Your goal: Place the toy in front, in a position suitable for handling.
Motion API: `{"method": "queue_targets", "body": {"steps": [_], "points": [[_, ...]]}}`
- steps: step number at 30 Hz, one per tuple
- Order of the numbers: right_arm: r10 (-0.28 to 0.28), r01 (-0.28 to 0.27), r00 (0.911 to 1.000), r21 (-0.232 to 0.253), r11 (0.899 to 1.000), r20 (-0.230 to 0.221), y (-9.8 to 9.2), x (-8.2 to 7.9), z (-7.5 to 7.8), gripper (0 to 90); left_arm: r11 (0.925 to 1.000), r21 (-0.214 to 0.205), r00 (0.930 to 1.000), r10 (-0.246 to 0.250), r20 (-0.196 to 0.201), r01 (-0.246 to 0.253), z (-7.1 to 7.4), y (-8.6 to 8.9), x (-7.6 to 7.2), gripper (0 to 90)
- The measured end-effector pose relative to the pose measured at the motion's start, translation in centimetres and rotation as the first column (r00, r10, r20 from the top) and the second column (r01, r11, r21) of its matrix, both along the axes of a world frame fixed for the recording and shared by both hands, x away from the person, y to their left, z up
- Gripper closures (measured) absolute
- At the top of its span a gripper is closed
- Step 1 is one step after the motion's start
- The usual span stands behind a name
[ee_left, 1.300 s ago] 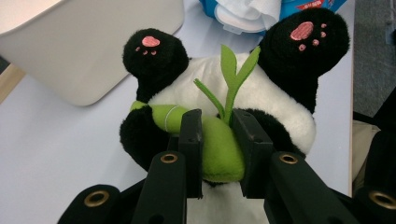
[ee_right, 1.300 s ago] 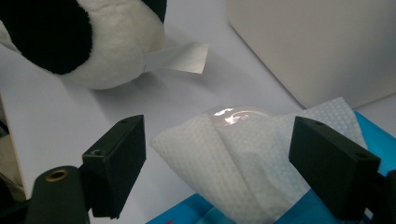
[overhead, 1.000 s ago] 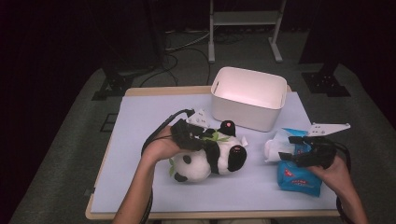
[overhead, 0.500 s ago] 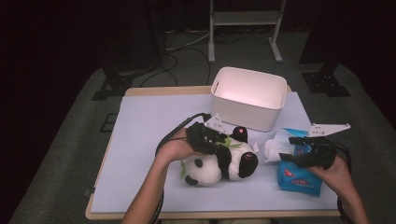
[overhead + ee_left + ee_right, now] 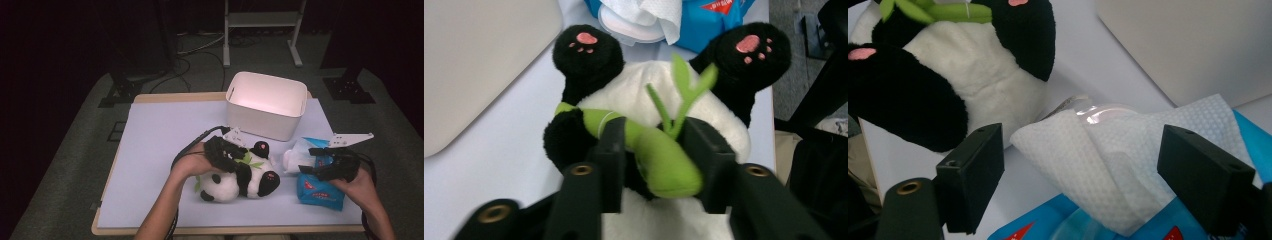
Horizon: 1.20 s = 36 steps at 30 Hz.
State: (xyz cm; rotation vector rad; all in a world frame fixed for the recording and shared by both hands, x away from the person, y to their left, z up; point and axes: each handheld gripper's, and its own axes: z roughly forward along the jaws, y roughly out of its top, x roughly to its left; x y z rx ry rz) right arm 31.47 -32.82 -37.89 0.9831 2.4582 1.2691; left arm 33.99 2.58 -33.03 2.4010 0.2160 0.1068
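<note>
Straddling the green bamboo stalk [image 5: 659,160] sewn to the toy, the black fingers [image 5: 611,155] of the left gripper [image 5: 235,159] have just been opening; the stalk is lying between them, close to both pads, and whether the pads are still pressing on it I cannot tell. That stalk is crossing the white belly of the plush panda [image 5: 245,177], which is lying on its back on the pale sheet [image 5: 160,135] covering the table, near the front edge, its black feet with pink pads pointing toward the person's right. Over on that side, the right gripper [image 5: 312,161] is hovering with its fingers [image 5: 973,175] spread wide to either side of a white wipe [image 5: 1108,165], touching nothing. This wipe is sticking up out of the blue wipes pack [image 5: 317,190], which is sitting just beside the panda's feet. Behind both, a white plastic bin [image 5: 265,105] is standing open-topped near the far edge of the sheet.
</note>
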Motion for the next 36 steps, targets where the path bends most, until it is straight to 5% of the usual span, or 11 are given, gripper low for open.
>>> {"method": "queue_targets", "body": {"steps": [11,24,31,36], "points": [[0.002,-0.002,1.0,-0.003,1.0,-0.004,-0.1,0.0,-0.1,17.8,0.9983,-0.054,0.9997,0.023,-0.009,-0.024,0.2,1.9,-0.4,42.1],[0.015,-0.016,0.9997,-0.037,0.999,-0.017,0.3,0.1,-0.1,23.3,0.9911,-0.096,0.9958,0.092,-0.008,-0.092,-0.1,5.4,-1.0,35.7],[0.033,-0.036,0.999,-0.112,0.993,-0.031,0.9,0.6,-0.5,35.3,0.988,-0.087,0.9917,0.125,-0.028,-0.127,-1.5,7.2,-1.2,32.7],[0.014,-0.022,0.9988,-0.159,0.987,-0.046,0.8,1.1,-0.8,57.9,0.9863,-0.094,0.9899,0.132,-0.053,-0.136,-2.6,8.3,-1.5,31.1]]}}
